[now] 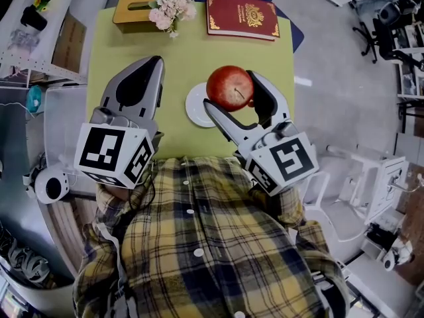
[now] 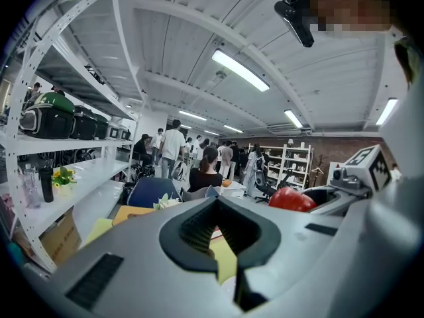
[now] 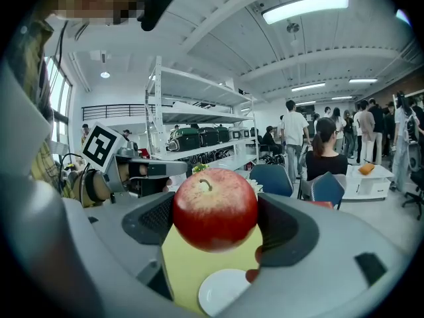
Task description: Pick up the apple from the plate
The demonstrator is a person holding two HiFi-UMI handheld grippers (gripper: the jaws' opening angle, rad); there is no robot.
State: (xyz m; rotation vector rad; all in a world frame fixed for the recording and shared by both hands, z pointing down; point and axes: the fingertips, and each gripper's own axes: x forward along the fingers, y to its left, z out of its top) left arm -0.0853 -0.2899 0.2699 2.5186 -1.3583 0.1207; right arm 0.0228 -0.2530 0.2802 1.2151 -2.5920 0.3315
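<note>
Red apple (image 3: 214, 209) pinched between the jaws of the right gripper (image 1: 228, 90), stem up, hanging clear above the white plate (image 1: 195, 108) on the yellow-green table (image 1: 179, 58). Plate bare, no contact with the fruit. Left gripper (image 1: 156, 61) off to the plate's left, jaws pressed together on nothing. Seemingly as good as done: grasp made, lift made. Left to do, at most, keeping a firm hold and perhaps raising a little higher.
</note>
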